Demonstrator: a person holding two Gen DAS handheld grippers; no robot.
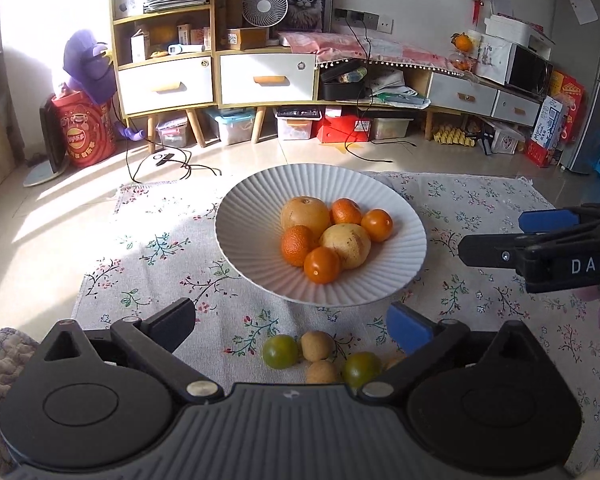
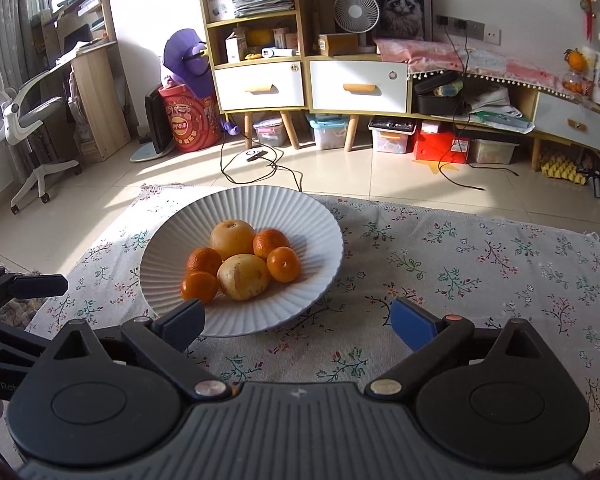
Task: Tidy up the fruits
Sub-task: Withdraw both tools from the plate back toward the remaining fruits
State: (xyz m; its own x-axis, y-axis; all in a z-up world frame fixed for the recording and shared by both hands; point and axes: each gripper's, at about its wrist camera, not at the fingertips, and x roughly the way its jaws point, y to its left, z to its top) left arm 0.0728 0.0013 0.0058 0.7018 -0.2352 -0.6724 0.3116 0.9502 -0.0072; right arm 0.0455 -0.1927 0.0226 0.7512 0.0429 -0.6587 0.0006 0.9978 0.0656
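Both grippers' jaws wide open, nothing between them: left gripper hangs over loose green and tan fruits on the floral cloth, just short of the white bowl. Right gripper sits at the bowl's near rim, oranges and yellow fruits inside ahead of its left jaw.

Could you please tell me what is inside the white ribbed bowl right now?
The white ribbed bowl holds six fruits: four oranges and two larger yellow fruits. Anything beneath the pile is covered.
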